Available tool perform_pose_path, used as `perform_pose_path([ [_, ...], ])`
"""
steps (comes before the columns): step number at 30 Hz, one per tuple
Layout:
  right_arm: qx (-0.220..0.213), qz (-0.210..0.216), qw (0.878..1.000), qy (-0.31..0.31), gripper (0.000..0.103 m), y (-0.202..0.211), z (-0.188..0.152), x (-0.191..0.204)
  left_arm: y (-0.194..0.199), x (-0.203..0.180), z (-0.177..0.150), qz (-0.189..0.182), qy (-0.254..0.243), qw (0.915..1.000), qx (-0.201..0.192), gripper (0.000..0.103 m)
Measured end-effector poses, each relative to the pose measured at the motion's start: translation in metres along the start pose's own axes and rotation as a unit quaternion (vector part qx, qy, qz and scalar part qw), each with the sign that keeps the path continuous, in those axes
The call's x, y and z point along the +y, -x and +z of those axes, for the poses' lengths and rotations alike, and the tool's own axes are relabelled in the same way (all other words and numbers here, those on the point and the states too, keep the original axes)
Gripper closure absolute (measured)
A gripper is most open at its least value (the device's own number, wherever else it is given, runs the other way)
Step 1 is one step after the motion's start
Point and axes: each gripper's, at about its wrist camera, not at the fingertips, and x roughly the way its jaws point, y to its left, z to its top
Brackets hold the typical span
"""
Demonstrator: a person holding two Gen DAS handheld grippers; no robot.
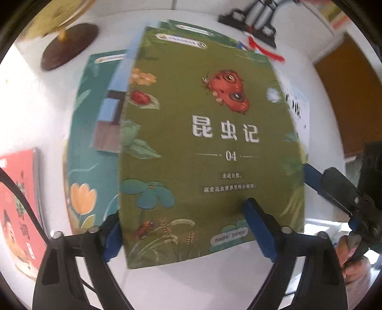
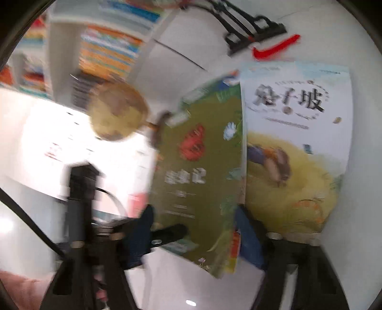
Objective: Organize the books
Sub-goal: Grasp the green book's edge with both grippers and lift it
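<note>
Your green book (image 1: pixel 210 143) lies on top of a loose pile on the white counter (image 1: pixel 191 281). It's a thin, floppy, slick paperback, so take it by the spine edge. The left gripper (image 1: pixel 181 229) has its jaws open across the book's near edge. The right gripper (image 2: pixel 191 236) straddles its corner; whether it's clamped, you can't tell.

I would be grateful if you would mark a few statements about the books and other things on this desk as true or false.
1. The top book has an olive green cover. True.
2. Its cover bears the number 07. False: it reads 04.
3. A red book lies to the left of the pile. True.
4. The globe stands on a white base. False: its base is dark brown.
5. The book beside the green one in the right wrist view has a white and yellow cover. True.
</note>
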Motion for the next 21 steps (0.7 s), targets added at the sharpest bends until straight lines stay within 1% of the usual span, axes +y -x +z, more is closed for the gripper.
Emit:
perform_pose_path([
  [1, -0.005, 0.024, 1.0, -0.005, 0.062, 0.004, 0.0, -0.001, 0.004, 0.005, -0.002, -0.005, 0.008, 0.9999, -0.007, 0.039],
  [2, -0.002, 0.031, 0.999, -0.008, 0.062, 0.004, 0.0, -0.001, 0.009, 0.01, -0.005, -0.008, 0.012, 0.9998, -0.015, 0.044],
  [3, 0.003, 0.019, 1.0, -0.006, 0.062, 0.001, -0.001, -0.001, 0.013, 0.012, -0.006, -0.007, 0.012, 0.9997, -0.022, 0.051],
  [4, 0.014, -0.009, 1.0, -0.002, 0.062, -0.003, -0.001, -0.002, 0.018, 0.014, -0.008, -0.001, 0.01, 0.9995, -0.029, 0.055],
  [5, 0.033, -0.033, 0.999, -0.003, 0.062, -0.011, -0.003, -0.006, 0.021, 0.015, -0.01, 0.005, 0.008, 0.9994, -0.033, 0.055],
  [6, 0.043, -0.035, 0.998, -0.011, 0.062, -0.016, -0.004, -0.011, 0.025, 0.017, -0.012, 0.01, 0.007, 0.9993, -0.035, 0.057],
  [7, 0.053, -0.027, 0.998, -0.024, 0.062, -0.02, -0.007, -0.016, 0.026, 0.019, -0.014, 0.009, 0.009, 0.9993, -0.034, 0.059],
  [8, 0.049, -0.008, 0.998, -0.035, 0.062, -0.019, -0.009, -0.019, 0.026, 0.022, -0.016, 0.006, 0.016, 0.9993, -0.032, 0.059],
  [9, 0.054, -0.002, 0.998, -0.044, 0.062, -0.019, -0.011, -0.021, 0.026, 0.025, -0.017, 0.005, 0.021, 0.9993, -0.031, 0.059],
  [11, 0.08, -0.003, 0.995, -0.057, 0.063, -0.023, -0.02, -0.023, 0.026, 0.032, -0.022, 0.005, 0.035, 0.9989, -0.03, 0.059],
  [12, 0.085, 0.002, 0.995, -0.061, 0.062, -0.024, -0.026, -0.024, 0.027, 0.033, -0.022, 0.004, 0.038, 0.9988, -0.029, 0.059],
  [13, 0.086, -0.001, 0.994, -0.064, 0.062, -0.023, -0.031, -0.025, 0.028, 0.035, -0.023, 0.003, 0.038, 0.9988, -0.029, 0.059],
  [15, 0.096, -0.032, 0.992, -0.073, 0.058, -0.027, -0.039, -0.027, 0.028, 0.032, -0.023, 0.007, 0.032, 0.999, -0.032, 0.059],
  [17, 0.092, 0.0, 0.991, -0.094, 0.057, -0.033, -0.044, -0.032, 0.027, 0.029, -0.021, 0.011, 0.026, 0.9991, -0.031, 0.059],
  [20, 0.064, 0.018, 0.992, -0.11, 0.057, -0.037, -0.039, -0.031, 0.025, 0.026, -0.02, 0.018, 0.02, 0.9992, -0.03, 0.06],
  [21, 0.057, 0.024, 0.992, -0.106, 0.069, -0.038, -0.037, -0.029, 0.026, 0.026, -0.02, 0.02, 0.019, 0.9991, -0.031, 0.06],
])
